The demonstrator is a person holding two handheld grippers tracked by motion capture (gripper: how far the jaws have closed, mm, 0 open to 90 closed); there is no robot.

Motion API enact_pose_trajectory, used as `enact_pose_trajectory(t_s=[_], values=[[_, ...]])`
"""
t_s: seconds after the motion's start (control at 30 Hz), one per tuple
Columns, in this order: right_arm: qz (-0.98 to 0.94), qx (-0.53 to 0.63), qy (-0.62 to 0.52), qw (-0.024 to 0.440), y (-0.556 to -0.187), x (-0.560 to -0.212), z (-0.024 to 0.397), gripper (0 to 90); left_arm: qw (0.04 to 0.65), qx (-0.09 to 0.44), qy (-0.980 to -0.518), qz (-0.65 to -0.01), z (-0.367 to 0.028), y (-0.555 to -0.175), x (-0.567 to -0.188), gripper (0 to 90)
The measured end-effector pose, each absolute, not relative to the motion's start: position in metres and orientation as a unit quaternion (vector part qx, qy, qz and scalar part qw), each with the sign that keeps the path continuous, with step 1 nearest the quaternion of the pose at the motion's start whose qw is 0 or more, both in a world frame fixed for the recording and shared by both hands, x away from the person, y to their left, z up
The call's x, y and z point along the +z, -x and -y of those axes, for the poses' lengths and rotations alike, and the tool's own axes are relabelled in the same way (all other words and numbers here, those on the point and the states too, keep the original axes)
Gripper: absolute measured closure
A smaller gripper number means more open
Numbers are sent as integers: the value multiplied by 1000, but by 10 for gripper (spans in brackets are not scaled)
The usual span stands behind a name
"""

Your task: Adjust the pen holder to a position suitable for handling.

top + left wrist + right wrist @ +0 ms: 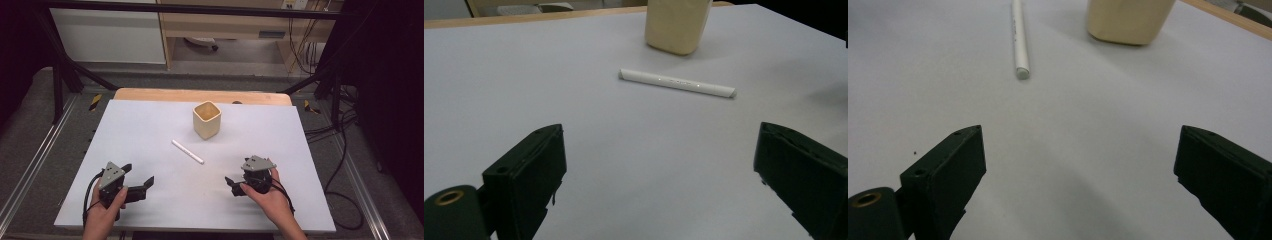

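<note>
Pen (187, 151) lay flat mid-worktop (150, 130), just in front of the cup (207, 120) and apart from it. Its printing was too small to read. Both gripper views cut the cup's top off. The left tool (139, 181) and right tool (231, 183) rested near the front edge, jaws wide apart, holding nothing; the right tool's jaws were hard to make out from above.
</note>
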State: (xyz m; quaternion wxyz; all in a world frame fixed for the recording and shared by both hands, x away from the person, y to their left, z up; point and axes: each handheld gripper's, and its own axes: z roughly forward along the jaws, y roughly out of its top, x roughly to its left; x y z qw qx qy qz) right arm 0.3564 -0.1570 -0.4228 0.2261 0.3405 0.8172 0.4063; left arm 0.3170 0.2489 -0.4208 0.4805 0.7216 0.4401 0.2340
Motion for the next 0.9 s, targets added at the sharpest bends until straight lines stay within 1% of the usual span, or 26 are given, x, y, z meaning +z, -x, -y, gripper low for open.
enact_pose_trajectory(t_s=[0.2,0.23,0.6,0.9], values=[[-822,405,-343,207,-371,-421,140,67,480,235,-720,-443,-251,-316,-421,70],[-825,401,-343,201,-375,-424,132,67,480,236,-718,-445,-252,-316,-421,70],[-832,390,-343,193,-399,-419,105,63,482,237,-719,-441,-251,-316,-419,71],[-843,381,-330,190,-409,-412,97,61,479,244,-719,-440,-253,-315,-417,70]])
